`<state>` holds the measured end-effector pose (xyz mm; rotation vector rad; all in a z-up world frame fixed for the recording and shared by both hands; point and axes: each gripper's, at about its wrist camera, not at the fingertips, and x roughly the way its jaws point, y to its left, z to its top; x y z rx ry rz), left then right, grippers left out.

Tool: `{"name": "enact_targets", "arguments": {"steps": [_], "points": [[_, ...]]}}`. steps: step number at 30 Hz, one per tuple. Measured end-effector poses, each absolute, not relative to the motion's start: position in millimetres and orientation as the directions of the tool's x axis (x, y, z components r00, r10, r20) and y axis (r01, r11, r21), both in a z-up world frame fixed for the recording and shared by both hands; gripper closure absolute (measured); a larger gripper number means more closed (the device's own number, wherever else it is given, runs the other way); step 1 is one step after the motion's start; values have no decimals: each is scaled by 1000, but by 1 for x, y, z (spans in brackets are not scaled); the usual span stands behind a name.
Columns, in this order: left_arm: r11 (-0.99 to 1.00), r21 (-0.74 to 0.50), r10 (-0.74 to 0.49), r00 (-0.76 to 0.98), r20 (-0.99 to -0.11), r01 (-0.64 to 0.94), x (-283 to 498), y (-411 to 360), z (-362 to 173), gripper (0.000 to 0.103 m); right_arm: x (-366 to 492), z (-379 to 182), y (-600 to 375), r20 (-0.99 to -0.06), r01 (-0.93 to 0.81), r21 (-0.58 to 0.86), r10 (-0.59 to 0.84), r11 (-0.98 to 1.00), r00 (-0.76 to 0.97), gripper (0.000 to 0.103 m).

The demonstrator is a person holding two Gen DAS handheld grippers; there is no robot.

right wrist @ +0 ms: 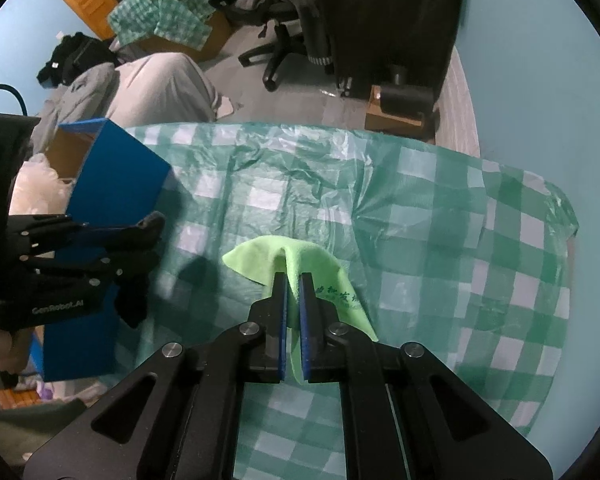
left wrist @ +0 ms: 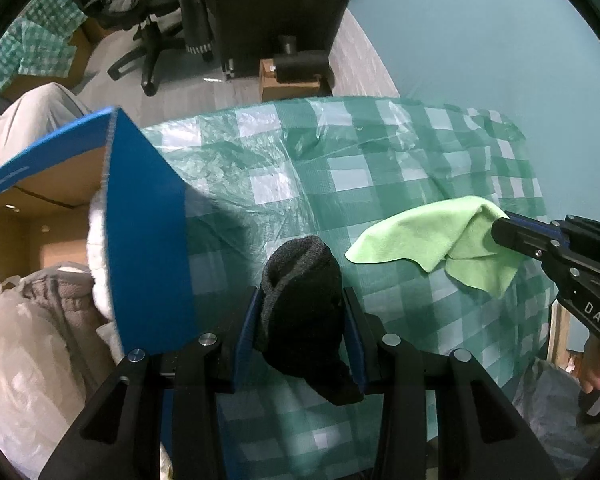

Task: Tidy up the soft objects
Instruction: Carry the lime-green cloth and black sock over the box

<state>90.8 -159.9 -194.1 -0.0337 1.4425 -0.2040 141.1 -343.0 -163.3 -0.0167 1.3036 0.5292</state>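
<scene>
Left wrist view: the left gripper point(left wrist: 302, 300) points steeply down over a table covered with a green-and-white checked plastic tablecloth point(left wrist: 380, 168). Its blue-padded fingers point(left wrist: 247, 320) pinch a black sock point(left wrist: 300, 304), which bunches between them and hangs below the pads. At the table's left edge stands a blue cardboard box point(left wrist: 148, 248), open at the top, with white fluffy fabric point(left wrist: 98, 240) showing over its near wall. Towards the table's right edge, the right gripper point(left wrist: 500, 232) comes in from the right and clamps a fold of a light green microfibre cloth point(left wrist: 428, 236), whose free corners droop towards the tablecloth. A hand point(left wrist: 598, 372) grasps that gripper's handle at the frame's right border.

Right wrist view: the right gripper point(right wrist: 294, 280) has its fingers point(right wrist: 279, 300) pressed close together on the green cloth point(right wrist: 300, 264), nipping a raised ridge of it near the middle of the table; printed green characters show on the cloth's right flap. The cloth's lower edge trails between the pads. To the left, the left gripper point(right wrist: 148, 248) hangs beside the blue box point(right wrist: 116, 184), the black sock point(right wrist: 134, 300) dangling from it. Beyond the table's far edge stands an office chair point(right wrist: 284, 20) draped with dark clothing.
</scene>
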Motion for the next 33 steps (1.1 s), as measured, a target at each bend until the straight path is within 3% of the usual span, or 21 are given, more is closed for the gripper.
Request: {"name": "enact_targets", "arguments": {"steps": [19,33], "points": [[981,-162,-180,202,-963,106,65,-138,-131,63,114,-107,-354,-878,-345,310,406,886,253,98],[992,-103,-118,262,-958,71,42,-93,-87,63,100,-48,-338,-829,-385,344,470,856,302,98]]}}
